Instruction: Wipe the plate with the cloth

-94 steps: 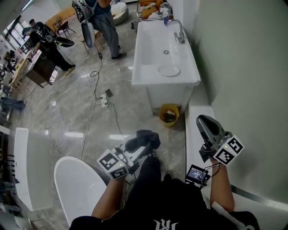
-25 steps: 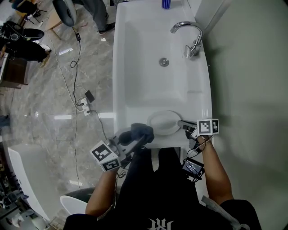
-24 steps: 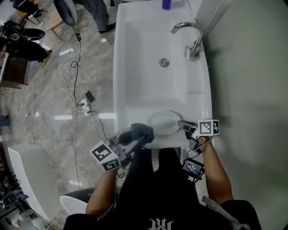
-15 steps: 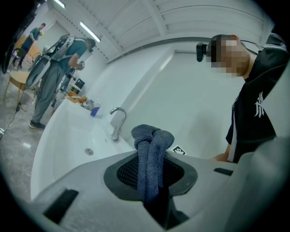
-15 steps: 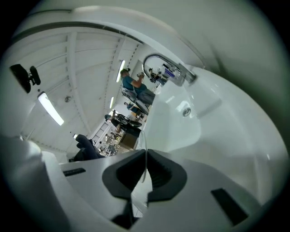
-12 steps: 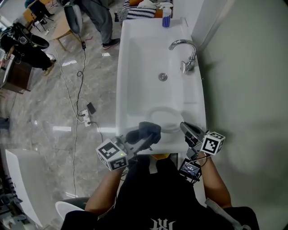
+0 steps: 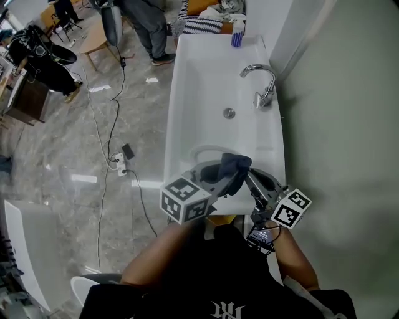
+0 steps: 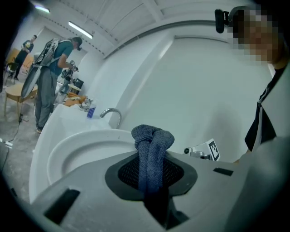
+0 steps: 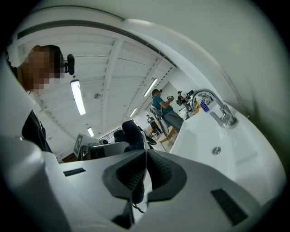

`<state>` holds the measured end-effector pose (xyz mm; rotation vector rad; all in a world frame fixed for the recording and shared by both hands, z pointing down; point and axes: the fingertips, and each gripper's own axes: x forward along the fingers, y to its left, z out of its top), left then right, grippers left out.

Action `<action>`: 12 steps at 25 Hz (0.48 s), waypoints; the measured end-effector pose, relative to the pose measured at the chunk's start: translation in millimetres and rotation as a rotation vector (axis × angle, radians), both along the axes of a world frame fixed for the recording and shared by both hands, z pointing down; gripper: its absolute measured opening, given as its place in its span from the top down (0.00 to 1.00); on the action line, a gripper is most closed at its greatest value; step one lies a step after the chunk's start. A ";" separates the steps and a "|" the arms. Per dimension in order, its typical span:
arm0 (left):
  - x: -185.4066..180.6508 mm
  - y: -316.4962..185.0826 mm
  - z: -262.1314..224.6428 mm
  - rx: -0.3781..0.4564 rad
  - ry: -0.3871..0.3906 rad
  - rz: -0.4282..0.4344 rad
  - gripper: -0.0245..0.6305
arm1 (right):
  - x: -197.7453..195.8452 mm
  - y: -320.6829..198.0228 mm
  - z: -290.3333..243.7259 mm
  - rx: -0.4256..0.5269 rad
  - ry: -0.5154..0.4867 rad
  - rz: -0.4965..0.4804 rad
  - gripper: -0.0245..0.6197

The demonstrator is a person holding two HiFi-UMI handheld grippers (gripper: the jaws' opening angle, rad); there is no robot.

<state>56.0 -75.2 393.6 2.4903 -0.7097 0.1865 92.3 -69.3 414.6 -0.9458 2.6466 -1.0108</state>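
The white plate point(image 7: 201, 152) hangs tilted over the near end of the sink, and my right gripper point(image 7: 250, 182) is shut on its right rim. In the right gripper view the plate point(image 9: 146, 144) shows edge-on as a thin white line between the closed pads. My left gripper point(image 7: 225, 177) is shut on a knotted dark blue cloth point(image 7: 234, 166), which rests against the plate's face. From the left gripper view the cloth point(image 8: 152, 149) sticks up between the jaws, with the plate point(image 8: 77, 147) just beyond and the right gripper point(image 8: 197, 152) to the side.
The long white sink point(image 7: 181, 93) has a drain point(image 7: 229, 113) and a chrome faucet point(image 7: 262, 81) on its right side. A blue bottle point(image 7: 236, 38) stands at its far end. A pale wall runs along the right. Cables point(image 7: 118, 149) lie on the floor left; a person point(image 7: 146, 19) stands beyond.
The right gripper has lifted the plate off the sink's near ledge and rolled it upright. The left gripper rose and moved right, bringing the cloth against the plate.
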 end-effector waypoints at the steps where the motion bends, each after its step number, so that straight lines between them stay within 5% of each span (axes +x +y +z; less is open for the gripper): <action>1: -2.8 -0.4 1.3 -0.010 -0.012 -0.006 0.87 | -0.4 1.4 0.8 -0.022 -0.015 -0.007 0.95; 12: -86.5 -0.8 47.0 -0.133 -0.132 -0.172 0.87 | -5.9 21.5 14.0 -0.058 -0.065 -0.057 0.95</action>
